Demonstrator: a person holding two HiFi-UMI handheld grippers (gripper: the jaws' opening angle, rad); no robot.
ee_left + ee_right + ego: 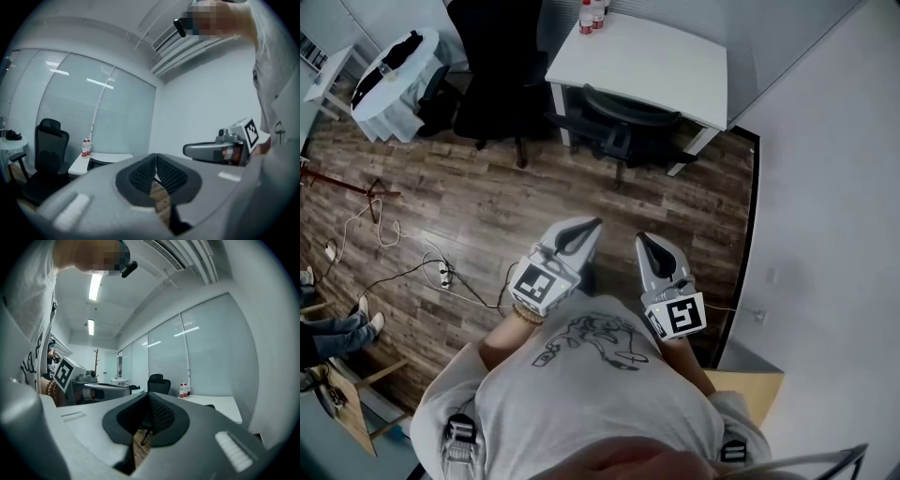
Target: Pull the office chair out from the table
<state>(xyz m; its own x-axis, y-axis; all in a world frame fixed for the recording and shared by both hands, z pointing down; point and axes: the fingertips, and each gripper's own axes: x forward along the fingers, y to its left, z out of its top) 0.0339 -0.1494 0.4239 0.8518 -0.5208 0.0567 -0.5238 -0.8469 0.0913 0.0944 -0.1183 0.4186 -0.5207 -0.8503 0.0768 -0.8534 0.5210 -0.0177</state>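
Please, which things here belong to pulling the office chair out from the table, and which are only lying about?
For the job:
- tucked chair
- white table
- left gripper and right gripper, both shut and empty

Lying about:
- bottles
- second chair
- round table
- cables on the floor

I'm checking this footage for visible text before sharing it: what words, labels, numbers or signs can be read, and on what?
No text can be read.
Red labels on the bottles on the white table: too small to read.
Print on the shirt: a line drawing, no legible words.
Cubes on the left gripper and right gripper: square coded markers, no letters.
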